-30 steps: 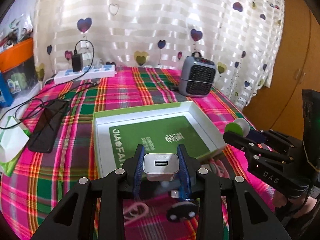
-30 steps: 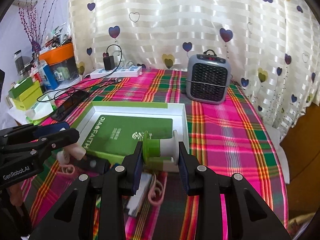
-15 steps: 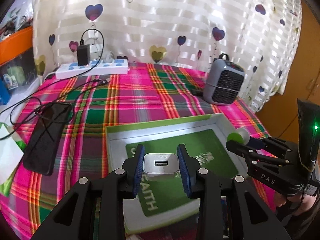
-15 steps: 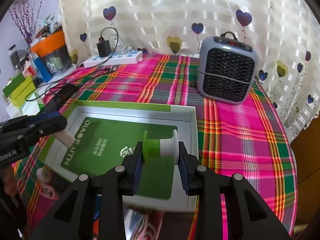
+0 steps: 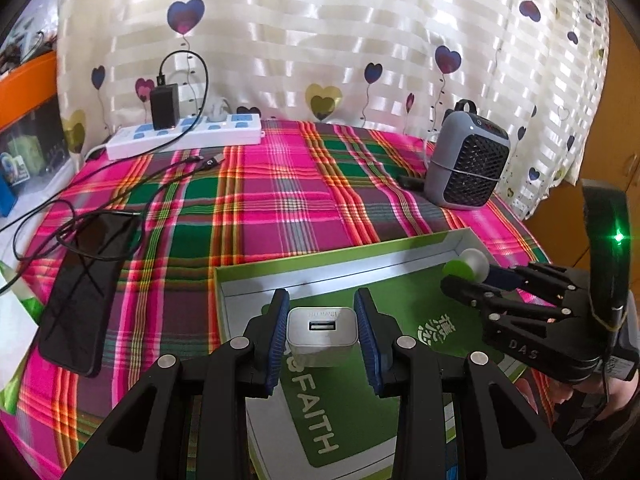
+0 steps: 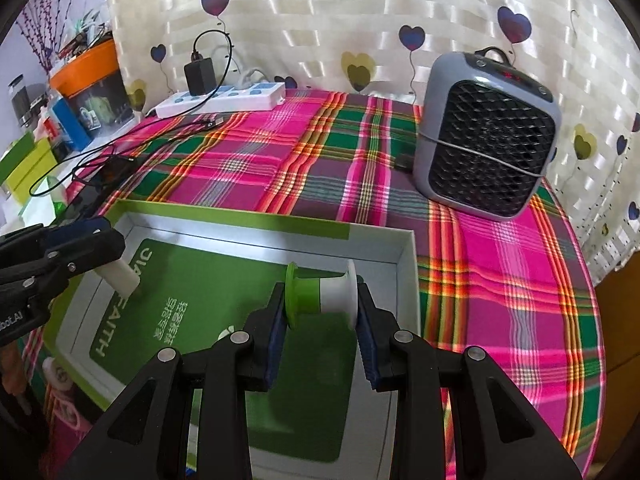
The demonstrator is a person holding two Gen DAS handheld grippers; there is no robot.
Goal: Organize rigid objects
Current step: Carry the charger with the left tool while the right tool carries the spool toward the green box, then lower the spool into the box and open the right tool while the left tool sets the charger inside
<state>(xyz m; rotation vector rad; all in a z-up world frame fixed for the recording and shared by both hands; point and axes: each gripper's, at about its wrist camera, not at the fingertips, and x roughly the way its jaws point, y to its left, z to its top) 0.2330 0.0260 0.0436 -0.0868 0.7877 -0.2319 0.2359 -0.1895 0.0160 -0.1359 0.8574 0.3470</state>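
We see the left claw [image 5: 322,330] closed on a small silver-white USB charger [image 5: 322,333], its blue pads pressing both sides and the USB port facing us. The charger hangs over the open green-and-white box [image 5: 256,280], above the near part of the green card [image 5: 384,308] lying inside. Part of the card's lettering is hidden behind the charger and the claw's black arms.

The right claw [image 6: 322,300] grips a spool [image 6: 320,296], green at one end and white at the other, held sideways between its pads. It hangs over the same box, near the far right corner. Whether spool or charger touches the card we cannot tell. In the left view only the spool's rounded end shows past the right claw's fingers.

At the right edge of the left view, a hand [image 5: 600,404] is dim and cut off.

Beyond the box, the desk [image 5: 280,208] wears a pink-and-green plaid cloth. A dark phone [image 5: 86,288] with cables across it lies at the left. A white power strip [image 5: 184,136] with a black adapter sits at the back, and a grey heater [image 5: 466,164] stands at the right. A heart-patterned curtain [image 5: 320,40] hangs behind. Pinkish items [image 6: 60,384] beside the box's near left corner are too blurred to name.
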